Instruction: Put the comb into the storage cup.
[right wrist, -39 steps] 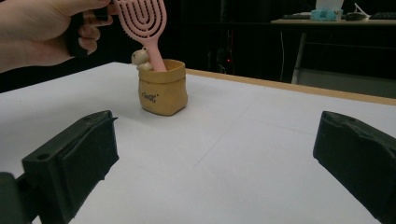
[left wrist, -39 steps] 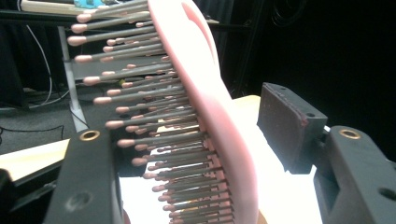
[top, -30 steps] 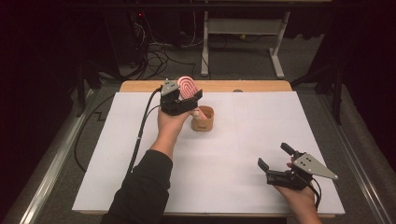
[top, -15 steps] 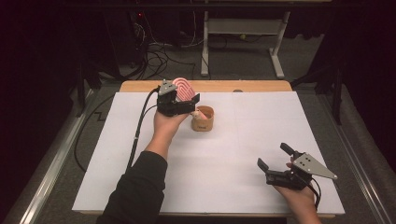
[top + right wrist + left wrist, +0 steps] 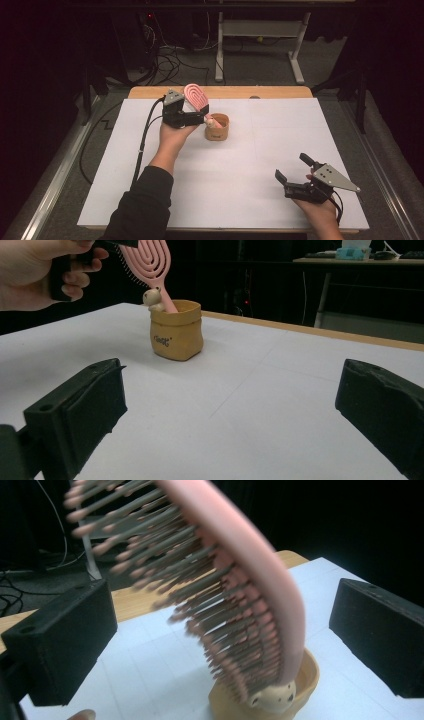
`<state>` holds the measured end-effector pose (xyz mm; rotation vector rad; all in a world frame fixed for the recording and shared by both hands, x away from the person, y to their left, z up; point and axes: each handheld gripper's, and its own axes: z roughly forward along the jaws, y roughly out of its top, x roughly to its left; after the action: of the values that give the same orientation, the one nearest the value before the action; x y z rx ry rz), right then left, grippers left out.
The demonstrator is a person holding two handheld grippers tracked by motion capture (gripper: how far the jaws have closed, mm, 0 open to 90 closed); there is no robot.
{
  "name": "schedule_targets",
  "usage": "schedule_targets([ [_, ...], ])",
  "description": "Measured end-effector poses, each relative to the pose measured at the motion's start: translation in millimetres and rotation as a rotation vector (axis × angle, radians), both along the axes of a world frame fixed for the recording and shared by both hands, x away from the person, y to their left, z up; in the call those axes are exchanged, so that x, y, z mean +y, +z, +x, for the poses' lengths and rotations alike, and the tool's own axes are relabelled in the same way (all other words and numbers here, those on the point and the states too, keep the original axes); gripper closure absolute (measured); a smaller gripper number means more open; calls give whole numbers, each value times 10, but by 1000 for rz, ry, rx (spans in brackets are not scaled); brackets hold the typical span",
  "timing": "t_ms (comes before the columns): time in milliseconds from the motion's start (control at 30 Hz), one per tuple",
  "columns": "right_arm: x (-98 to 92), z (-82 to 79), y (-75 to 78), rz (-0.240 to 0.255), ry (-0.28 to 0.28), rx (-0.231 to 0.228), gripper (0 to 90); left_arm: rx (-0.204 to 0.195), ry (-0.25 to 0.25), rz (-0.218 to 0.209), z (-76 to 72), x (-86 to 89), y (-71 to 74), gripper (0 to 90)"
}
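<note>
Item: pink plastic vented hairbrush (image 5: 196, 98) with grey, pink-tipped bristles, standing handle-down in a small tan sack-shaped holder (image 5: 217, 128) with a little cream bear figure on its front rim.

Location: far-left part of the white table cover (image 5: 260, 165), near the wooden back edge (image 5: 280, 92). The holder stands upright on the cover; the brush's lower end sits inside it.

Orientation: the long axis runs from the holder's mouth up and away toward the far left in the high view, tilted well off vertical. The head is uppermost, the handle end down in the holder. In the left gripper view the bristles face your left jaw and the smooth pink back faces your right jaw.

Left gripper (image 5: 192, 119): your jaws stand wide apart either side of the brush head, with clear gaps on both sides and nothing clamped. The brush appears to lean on the holder's rim alone.

Right gripper (image 5: 295, 172): jaws apart, holding nothing, resting near the front right of the cover, well apart from the holder.

Step in hand, as judged: you are either placing the brush in the holder or about to take it out; which one cannot be told.

Next move, as judged: if you are taking it, close on the head across back and bristles, then lift along the tilted axis so the light holder does not tip. If you are leaving it, draw straight back without brushing the bristles.
</note>
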<state>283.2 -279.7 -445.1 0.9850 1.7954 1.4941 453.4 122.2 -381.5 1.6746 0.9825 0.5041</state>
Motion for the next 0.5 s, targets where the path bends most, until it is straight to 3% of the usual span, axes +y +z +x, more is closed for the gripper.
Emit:
schedule_targets([
  [200, 13, -5, 1, -5, -1, 0, 4, 8, -3, 7, -94, 101, -43, 0],
  [500, 23, -13, 4, -10, -1, -1, 4, 5, -13, -17, -283, 216, -121, 0],
])
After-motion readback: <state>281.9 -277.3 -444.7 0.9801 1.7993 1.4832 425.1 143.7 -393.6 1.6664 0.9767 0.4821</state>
